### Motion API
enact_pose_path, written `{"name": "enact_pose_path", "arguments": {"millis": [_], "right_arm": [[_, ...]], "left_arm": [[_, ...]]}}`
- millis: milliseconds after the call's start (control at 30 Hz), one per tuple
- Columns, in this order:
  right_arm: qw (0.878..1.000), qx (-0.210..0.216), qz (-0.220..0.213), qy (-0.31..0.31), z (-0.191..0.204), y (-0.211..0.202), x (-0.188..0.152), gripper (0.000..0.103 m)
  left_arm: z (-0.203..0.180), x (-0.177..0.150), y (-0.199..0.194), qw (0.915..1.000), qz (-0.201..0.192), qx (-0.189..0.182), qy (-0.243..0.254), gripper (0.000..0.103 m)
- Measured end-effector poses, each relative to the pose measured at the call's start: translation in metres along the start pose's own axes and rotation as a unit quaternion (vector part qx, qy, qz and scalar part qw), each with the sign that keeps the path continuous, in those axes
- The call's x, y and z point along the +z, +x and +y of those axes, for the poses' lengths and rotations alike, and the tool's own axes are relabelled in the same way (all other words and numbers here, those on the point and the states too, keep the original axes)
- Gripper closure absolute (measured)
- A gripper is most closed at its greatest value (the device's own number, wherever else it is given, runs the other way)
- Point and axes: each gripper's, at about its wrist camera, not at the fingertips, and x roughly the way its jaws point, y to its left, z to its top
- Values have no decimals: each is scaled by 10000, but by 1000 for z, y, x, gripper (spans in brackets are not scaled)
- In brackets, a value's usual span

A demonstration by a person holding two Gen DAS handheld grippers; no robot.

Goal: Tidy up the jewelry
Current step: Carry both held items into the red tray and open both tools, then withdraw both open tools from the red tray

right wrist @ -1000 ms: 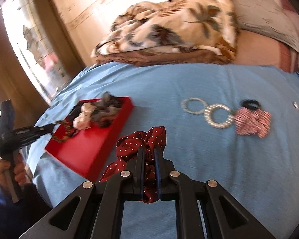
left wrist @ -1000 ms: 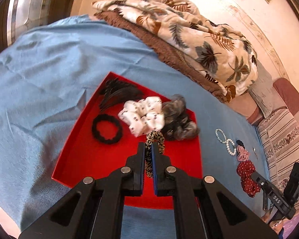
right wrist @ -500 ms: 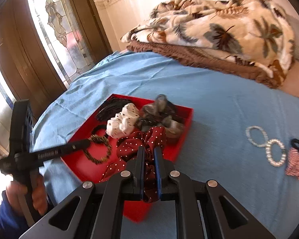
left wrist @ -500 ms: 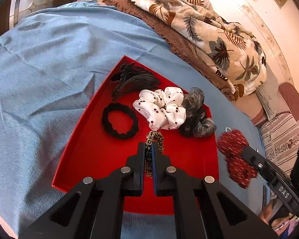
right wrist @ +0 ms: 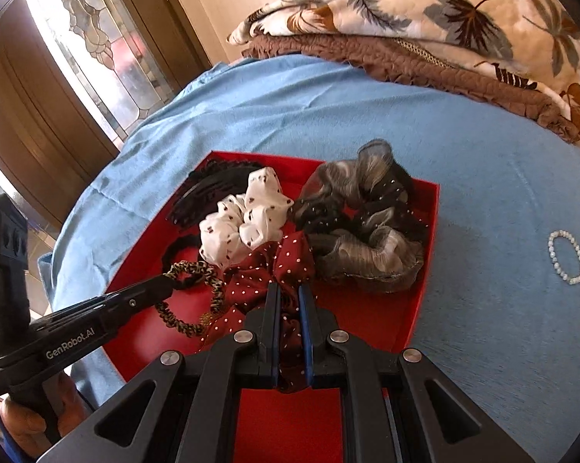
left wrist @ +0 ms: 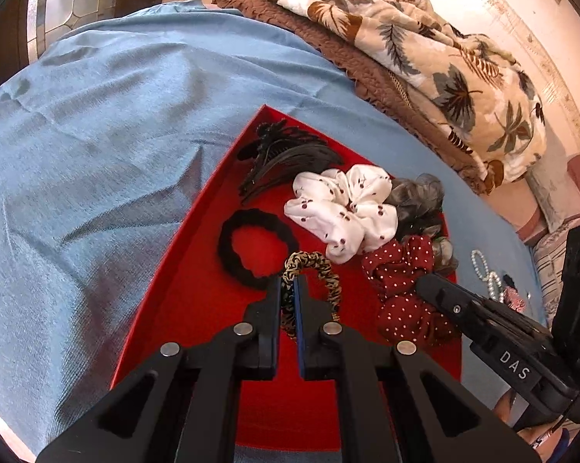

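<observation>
Left gripper [left wrist: 289, 293]: your jaws are clamped on the leopard-print hair tie [left wrist: 316, 274], low over the red tray [left wrist: 197, 308]; whether the loop already touches the floor is hard to tell.
Right gripper [right wrist: 289, 301]: your jaws are pinched on the maroon polka-dot scrunchie [right wrist: 268, 270], which bunches over the tray's near middle, up against the white one.
Tray contents: you have a black hair tie [left wrist: 251, 249], a white spotted scrunchie [left wrist: 342, 212], a grey sheer scrunchie [right wrist: 363, 223] and a black claw clip [left wrist: 286, 158] lying inside. White and grey touch; the clip sits in the far corner.
Progress: by my read you are well past halfway, with four pieces down and two in your jaws, both already over the tray.
Left to do: release both pieces, then fetch the pearl bracelets [right wrist: 575, 270] and the small pink-and-black piece [left wrist: 512, 293], which lie on the blue bedsheet [left wrist: 97, 135] well apart from the tray.
Hidden: your own fingers cover the tray's near edge in both views, and the pinched parts of both pieces sit out of sight between the pads.
Cut off: the bracelets run to the frame edge in the right view, and anything further right is out of view.
Unclear: the pink piece is too small to identify.
Background: a folded leaf-print blanket [right wrist: 425, 11] lies at the far end of the bed.
</observation>
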Motion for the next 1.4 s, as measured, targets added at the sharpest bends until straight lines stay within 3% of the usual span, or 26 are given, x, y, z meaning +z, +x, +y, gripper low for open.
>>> {"name": "enact_pose_path", "arguments": {"millis": [167,333,500,600,867,1033,1400], "right_arm": [[10000,-58,55,59,-2,9,0,91],[9999,-101,63,45,1,13,2,90],[9999,-169,18,-29,4,10,1,89],[9998,-192,-42,17,4,7,0,70],[9998,-124,-168,-34,9,-10,2,68],[9993,-109,-347,-80,12,-31,-2,57],[9977,-248,-614,-113,5,-68,-21,57]], "left_arm": [[-3,-1,2,9999,-10,65,97,97],[-1,0,-4,9998,-152,-148,18,97],[-1,0,-12,9991,-289,-316,14,91],[-2,-1,-14,9989,-334,-323,11,76],[3,0,-19,9983,-422,-384,-122,68],[4,-2,-21,9984,-480,-256,-124,66],[6,-8,-29,9982,-594,-18,-12,65]]}}
